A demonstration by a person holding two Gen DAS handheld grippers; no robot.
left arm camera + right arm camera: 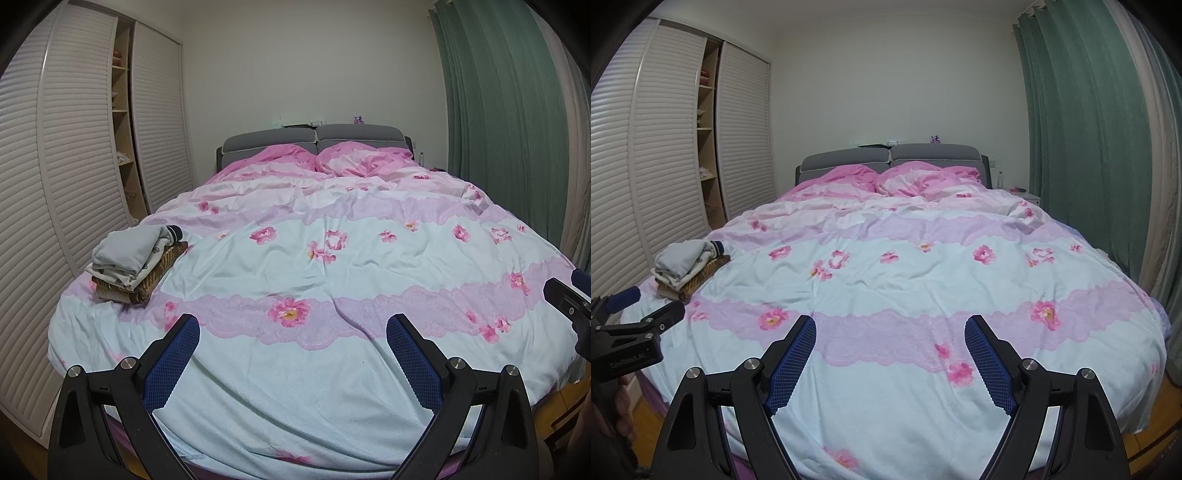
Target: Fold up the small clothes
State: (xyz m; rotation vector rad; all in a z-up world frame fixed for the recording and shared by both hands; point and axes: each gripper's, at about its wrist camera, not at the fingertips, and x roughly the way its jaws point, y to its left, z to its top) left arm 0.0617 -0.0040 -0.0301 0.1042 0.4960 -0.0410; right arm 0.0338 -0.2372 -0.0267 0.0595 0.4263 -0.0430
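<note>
- Left gripper (293,326): jaws wide apart, nothing between them; blue pads face only bare bed cover.
- Right gripper (890,328): jaws likewise wide apart and empty, over the near end of the bed.
- Both grippers point forward and slightly down across the bed (369,387), side by side; each shows at the edge of the other's view.
- Part of a hand (622,410) holding the left gripper's handle shows dimly at the lower left of the right wrist view.
- Folded clothes (138,264): a neat stack near the bed's left edge, grey piece on top, pale printed piece under it, brown patterned piece at the bottom. Well apart from both grippers.
- No loose, unfolded garment shows on the flowered cover (886,280).
- Judgement: between steps, or the folding is finished; the stack looks complete.
- Next move, if more remains: bring a fresh garment into view and lay it flat on the open cover ahead of the jaws.
- Background: wardrobe (74,166) left, green curtain (498,110) right.
</note>
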